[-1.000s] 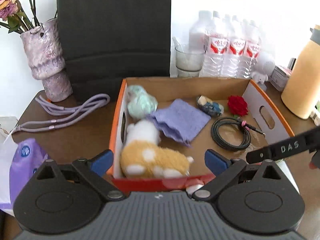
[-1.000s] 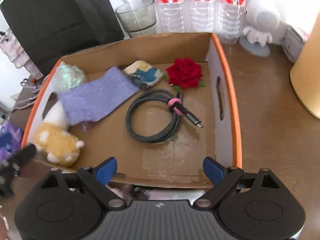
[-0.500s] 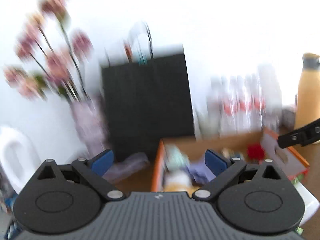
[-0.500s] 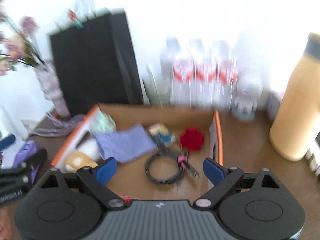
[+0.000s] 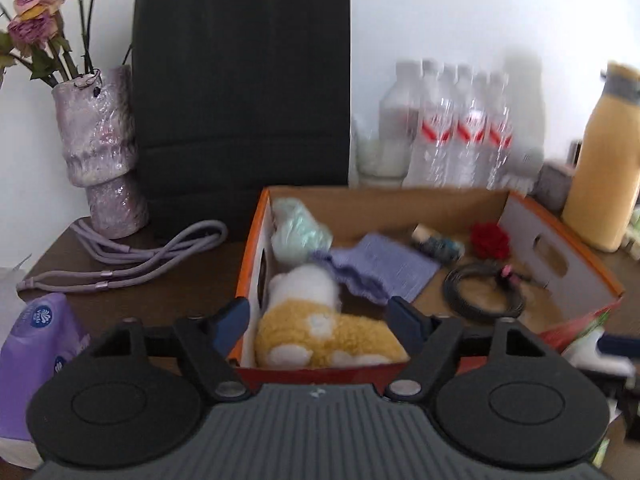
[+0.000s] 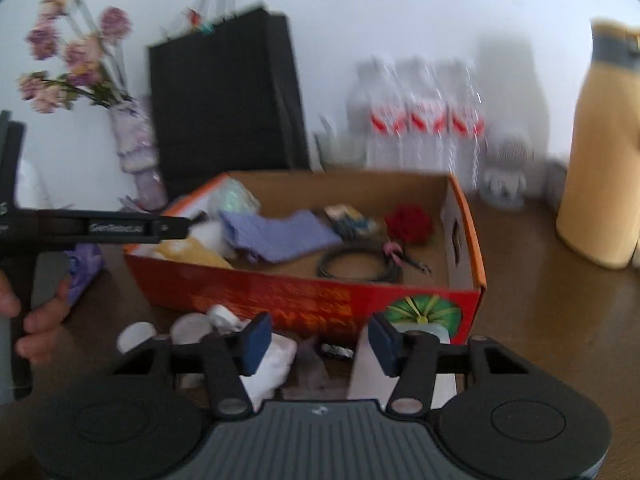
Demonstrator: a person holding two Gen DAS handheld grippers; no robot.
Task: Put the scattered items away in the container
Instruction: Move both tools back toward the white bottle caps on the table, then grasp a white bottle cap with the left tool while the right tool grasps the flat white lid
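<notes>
1. Two grippers sit at the bottom of their views, nothing clamped. Right gripper [image 6: 318, 342] is at lower centre, jaws closing w/ only air btwn the blue pads. Left gripper [image 5: 320, 322] is likewise closing on nothing; the plush only shows thru the gap.
2. Just past the right gripper, lower centre of the right view, the leftover clutter lies on the table [image 6: 540, 288]: white round bits [image 6: 188, 326], a white crumpled wad [image 6: 268, 364], a small foil-ish scrap [image 6: 336, 350] — too blurred to name. These lie in front of the box's red wall, outside it, so they're what's left.
3. Mid-frame: the orange cardboard box [image 6: 304, 296]. Already in it: yellow-white plush [image 5: 324, 332] at the near left corner, purple cloth [image 5: 380, 268] centre, pale green bundle [image 5: 298, 232] far left, coiled black cable [image 5: 484, 294], red rose [image 5: 490, 240], small blue packet [image 5: 440, 244].
4. Left of the box in the left view: lilac cord [image 5: 132, 260] and purple tissue pack [image 5: 36, 344] sit out on the table; whether they count as clutter I can't tell.
5. My read: most of the job's done, a handful of small bits to go, closest to the right gripper.
6. Far edge: vase [image 5: 100, 160], black bag [image 5: 244, 100], water bottles [image 5: 460, 128], yellow flask [image 5: 604, 160].
</notes>
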